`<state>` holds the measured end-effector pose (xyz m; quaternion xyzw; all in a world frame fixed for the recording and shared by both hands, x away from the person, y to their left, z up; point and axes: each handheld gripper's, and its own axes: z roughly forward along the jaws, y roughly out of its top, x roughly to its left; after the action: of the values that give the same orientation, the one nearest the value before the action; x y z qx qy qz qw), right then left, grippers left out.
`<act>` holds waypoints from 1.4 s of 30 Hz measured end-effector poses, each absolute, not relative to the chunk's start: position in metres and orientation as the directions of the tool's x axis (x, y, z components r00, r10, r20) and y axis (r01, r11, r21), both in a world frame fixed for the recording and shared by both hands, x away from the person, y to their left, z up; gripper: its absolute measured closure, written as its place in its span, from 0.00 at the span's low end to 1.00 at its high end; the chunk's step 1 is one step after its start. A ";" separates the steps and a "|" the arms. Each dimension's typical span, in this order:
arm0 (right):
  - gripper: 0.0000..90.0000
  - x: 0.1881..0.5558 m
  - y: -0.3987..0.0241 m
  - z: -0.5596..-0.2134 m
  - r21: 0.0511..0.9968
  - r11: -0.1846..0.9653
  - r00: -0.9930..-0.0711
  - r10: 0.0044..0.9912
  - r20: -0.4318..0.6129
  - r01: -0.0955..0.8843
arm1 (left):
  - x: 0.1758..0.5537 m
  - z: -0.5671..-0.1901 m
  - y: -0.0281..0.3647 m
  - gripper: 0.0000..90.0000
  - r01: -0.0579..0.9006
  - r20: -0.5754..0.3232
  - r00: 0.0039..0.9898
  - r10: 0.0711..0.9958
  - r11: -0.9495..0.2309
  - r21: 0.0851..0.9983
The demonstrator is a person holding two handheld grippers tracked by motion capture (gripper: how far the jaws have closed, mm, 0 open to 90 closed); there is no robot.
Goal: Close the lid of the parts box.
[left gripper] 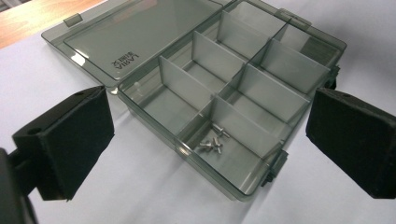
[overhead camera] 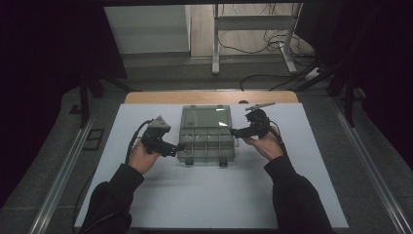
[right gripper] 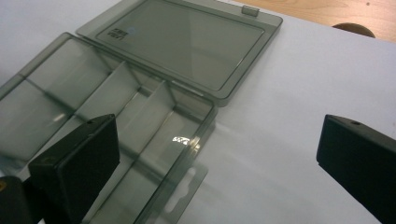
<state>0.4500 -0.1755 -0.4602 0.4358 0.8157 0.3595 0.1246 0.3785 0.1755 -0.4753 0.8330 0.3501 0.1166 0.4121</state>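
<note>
White tabletop (overhead camera: 204,195) carried smoky clear plastic organiser box (overhead camera: 206,140) at centre, lid (overhead camera: 204,117) folded flat toward 12 o'clock. Left gripper (overhead camera: 181,145) sat at box's 9 o'clock edge, right gripper (overhead camera: 234,131) at its 3 o'clock edge; both fingers spread wide, holding nothing. Small metal screws (left gripper: 212,142) lay in the corner compartment nearest the left gripper. Likely step: closing or steadying the box. Best to brace the base from one side, keep it level so the screws stay put.

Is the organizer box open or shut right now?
Open: the box has its lid flat on the table behind it, compartments exposed.
</note>
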 end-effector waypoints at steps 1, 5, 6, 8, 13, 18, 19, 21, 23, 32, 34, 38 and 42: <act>0.00 0.452 -0.175 -0.461 0.691 0.363 -0.585 0.804 0.106 0.625 | 0.380 -0.476 0.175 0.02 0.489 -0.096 0.727 0.680 -0.415 0.767; 0.06 0.462 -0.172 -0.462 0.684 0.359 -0.566 0.819 0.096 0.636 | 0.385 -0.479 0.175 0.02 0.494 -0.092 0.724 0.684 -0.421 0.761; 0.07 0.464 -0.172 -0.463 0.680 0.362 -0.563 0.821 0.090 0.637 | 0.386 -0.480 0.175 0.02 0.497 -0.094 0.722 0.685 -0.419 0.759; 0.10 0.468 -0.170 -0.464 0.676 0.371 -0.562 0.824 0.077 0.636 | 0.389 -0.482 0.175 0.02 0.501 -0.096 0.719 0.688 -0.419 0.757; 0.21 0.481 -0.167 -0.467 0.662 0.374 -0.554 0.829 0.075 0.649 | 0.396 -0.484 0.173 0.02 0.503 -0.097 0.719 0.689 -0.418 0.757; 0.31 0.493 -0.163 -0.471 0.651 0.374 -0.550 0.832 0.079 0.660 | 0.402 -0.487 0.171 0.02 0.502 -0.100 0.718 0.689 -0.413 0.760; 0.33 0.495 -0.161 -0.471 0.647 0.379 -0.550 0.832 0.075 0.662 | 0.403 -0.488 0.171 0.02 0.501 -0.098 0.718 0.690 -0.414 0.760; 0.37 0.500 -0.159 -0.473 0.640 0.387 -0.550 0.832 0.068 0.664 | 0.406 -0.490 0.171 0.02 0.503 -0.096 0.715 0.693 -0.414 0.758; 0.43 0.504 -0.157 -0.474 0.635 0.385 -0.551 0.831 0.078 0.670 | 0.408 -0.491 0.171 0.02 0.502 -0.095 0.716 0.692 -0.415 0.758; 0.65 0.519 -0.147 -0.484 0.598 0.398 -0.547 0.833 0.083 0.696 | 0.409 -0.493 0.171 0.02 0.492 -0.083 0.715 0.695 -0.416 0.765; 0.70 0.521 -0.145 -0.487 0.589 0.399 -0.540 0.838 0.076 0.703 | 0.409 -0.493 0.170 0.02 0.489 -0.079 0.717 0.692 -0.419 0.765; 0.77 0.525 -0.143 -0.492 0.576 0.385 -0.527 0.845 0.094 0.721 | 0.409 -0.494 0.170 0.02 0.486 -0.073 0.722 0.688 -0.428 0.762; 0.83 0.527 -0.139 -0.493 0.561 0.391 -0.526 0.846 0.093 0.729 | 0.408 -0.495 0.169 0.02 0.485 -0.065 0.723 0.687 -0.438 0.757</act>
<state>0.5268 -0.1390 -0.4932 0.4757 0.8276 0.2793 0.1041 0.4082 0.1690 -0.4948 0.8384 0.3494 0.1271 0.3985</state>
